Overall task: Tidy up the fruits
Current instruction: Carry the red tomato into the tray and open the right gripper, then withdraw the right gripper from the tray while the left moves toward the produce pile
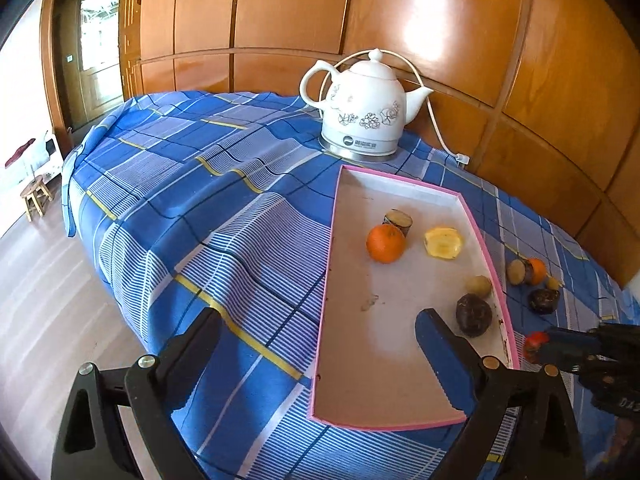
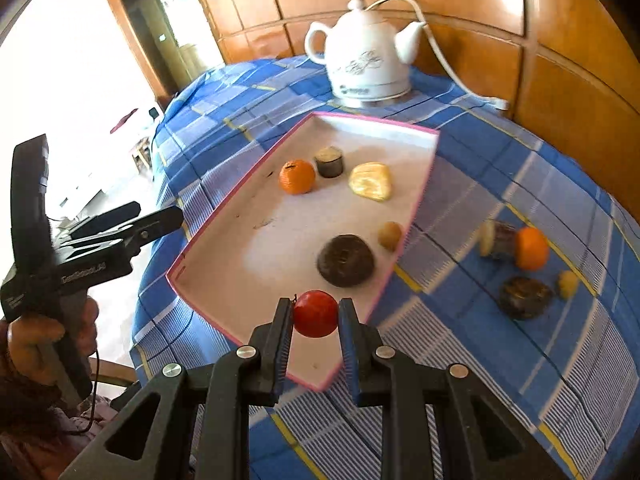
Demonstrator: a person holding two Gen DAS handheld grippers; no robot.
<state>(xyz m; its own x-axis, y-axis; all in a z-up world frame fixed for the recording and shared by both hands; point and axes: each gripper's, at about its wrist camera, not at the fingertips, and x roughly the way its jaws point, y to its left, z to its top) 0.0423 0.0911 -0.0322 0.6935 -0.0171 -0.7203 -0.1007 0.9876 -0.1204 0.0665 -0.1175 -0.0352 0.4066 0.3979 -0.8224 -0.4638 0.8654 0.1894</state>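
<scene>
A pink-rimmed white tray [image 1: 400,427] [image 2: 208,236] lies on the blue checked cloth. It holds an orange [image 1: 385,243] [image 2: 297,176], a dark cut stub [image 1: 398,221] [image 2: 329,161], a yellow peeled fruit [image 1: 443,243] [image 2: 370,181], a small tan fruit [image 1: 478,286] [image 2: 389,235] and a dark round fruit [image 1: 473,314] [image 2: 345,265]. My right gripper [image 2: 315,316] is shut on a red fruit [image 2: 316,313] [image 1: 534,343] above the tray's near right edge. My left gripper [image 1: 316,340] is open and empty over the tray's left edge.
A white electric kettle [image 1: 362,110] [image 2: 368,60] with its cord stands behind the tray by the wooden wall. Right of the tray lie another orange [image 2: 531,249], a dark fruit [image 2: 525,297], a cut stub [image 2: 496,238] and a small yellow piece [image 2: 568,283]. The cloth drops off at left.
</scene>
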